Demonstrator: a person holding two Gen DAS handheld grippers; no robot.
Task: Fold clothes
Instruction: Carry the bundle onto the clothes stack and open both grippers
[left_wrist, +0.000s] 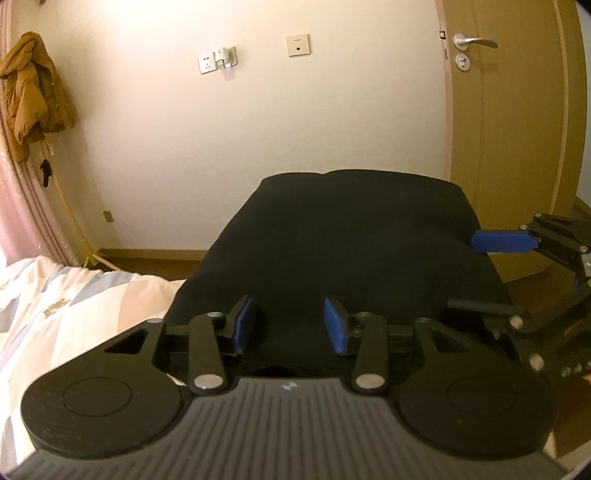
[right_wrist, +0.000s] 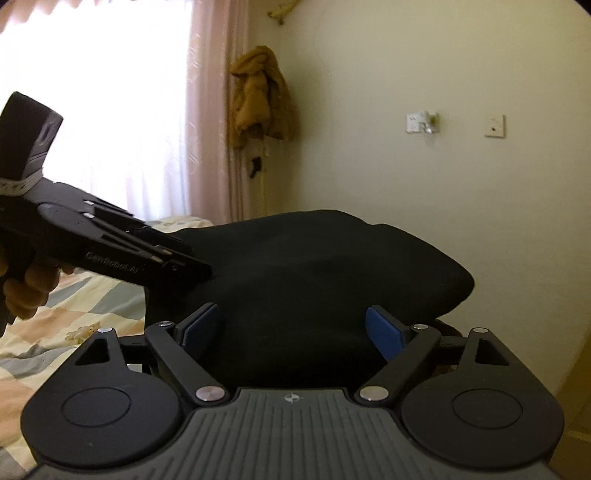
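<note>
A black garment (left_wrist: 351, 240) lies in a thick folded bundle on the patterned quilt (left_wrist: 55, 295), with its far end hanging over the bed's edge. My left gripper (left_wrist: 290, 326) sits at its near edge, blue pads apart, with black cloth lying between them and neither pad pressing on it. The right gripper (left_wrist: 491, 273) reaches in from the right side of the garment. In the right wrist view the right gripper (right_wrist: 293, 330) stands wide open around the near side of the garment (right_wrist: 332, 266). The left gripper (right_wrist: 184, 254), held by a hand (right_wrist: 26, 288), meets the garment's left edge.
A brown jacket (left_wrist: 33, 85) hangs on a stand by the pink curtain (right_wrist: 210, 110). A wooden door (left_wrist: 517, 110) stands at the right beyond the bed. Wall sockets (left_wrist: 207, 64) are on the cream wall. The quilt (right_wrist: 55, 332) spreads to the left.
</note>
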